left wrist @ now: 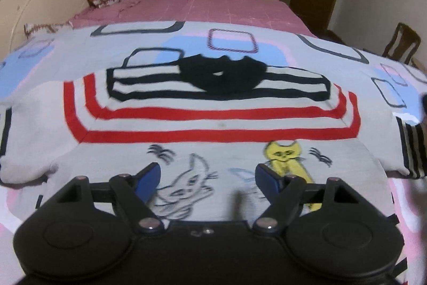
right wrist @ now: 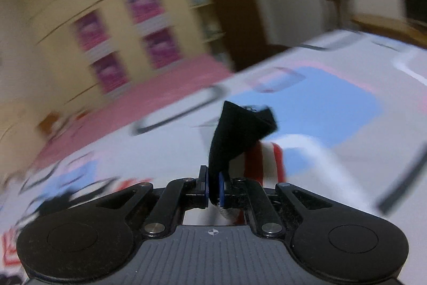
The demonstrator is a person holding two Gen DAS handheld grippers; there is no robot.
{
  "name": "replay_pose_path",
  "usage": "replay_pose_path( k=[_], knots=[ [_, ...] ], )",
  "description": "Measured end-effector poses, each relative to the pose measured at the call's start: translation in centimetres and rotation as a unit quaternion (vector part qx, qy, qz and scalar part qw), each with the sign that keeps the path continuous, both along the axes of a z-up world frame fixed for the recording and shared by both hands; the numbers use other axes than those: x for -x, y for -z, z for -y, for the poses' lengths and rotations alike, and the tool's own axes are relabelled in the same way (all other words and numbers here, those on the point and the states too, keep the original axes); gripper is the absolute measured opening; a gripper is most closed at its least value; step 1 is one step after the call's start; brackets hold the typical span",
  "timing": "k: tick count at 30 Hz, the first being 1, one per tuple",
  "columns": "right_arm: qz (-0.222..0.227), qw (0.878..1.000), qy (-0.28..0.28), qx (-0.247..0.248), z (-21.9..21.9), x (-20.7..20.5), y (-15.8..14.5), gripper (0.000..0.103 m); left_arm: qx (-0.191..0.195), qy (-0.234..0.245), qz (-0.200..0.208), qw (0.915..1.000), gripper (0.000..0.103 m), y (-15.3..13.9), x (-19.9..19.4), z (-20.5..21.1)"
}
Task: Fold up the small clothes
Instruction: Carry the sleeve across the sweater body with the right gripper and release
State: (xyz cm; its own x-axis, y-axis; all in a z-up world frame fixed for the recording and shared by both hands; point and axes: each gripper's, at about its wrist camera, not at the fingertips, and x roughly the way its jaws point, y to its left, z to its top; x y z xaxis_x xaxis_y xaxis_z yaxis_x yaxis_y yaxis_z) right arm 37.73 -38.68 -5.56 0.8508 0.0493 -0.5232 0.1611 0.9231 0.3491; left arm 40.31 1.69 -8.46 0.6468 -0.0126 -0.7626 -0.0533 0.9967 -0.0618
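Gripping what looked like the sweater's (left wrist: pixel 213 124) black cuff (right wrist: pixel 234 135), the right tongs (right wrist: pixel 213 187) were closed; left tongs (left wrist: pixel 208 178) gaped empty above its hem.

Matt cloth sweater (left wrist: pixel 213 124); smooth black plastic left claw (left wrist: pixel 208 178).

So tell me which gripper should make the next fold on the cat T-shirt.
Right, probably. The right gripper is shut on black-edged cloth, seemingly part of the T-shirt; the left gripper hangs open above the cat print, holding nothing.
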Motion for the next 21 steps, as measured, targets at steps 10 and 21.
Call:
replay_pose_path(
  k=[10, 21],
  knots=[
    [-0.03, 0.979, -0.199, 0.035, -20.4, -1.0, 1.2, 0.006, 0.047, -0.044, 0.012, 0.9978, 0.072, -0.3, 1.5, -10.1],
    [-0.081, 0.947, -0.292, 0.109, -33.6, -0.7, 5.1, 0.025, 0.089, -0.038, 0.007, 0.9953, 0.089, -0.1, 2.9, -14.9]
  ],
)
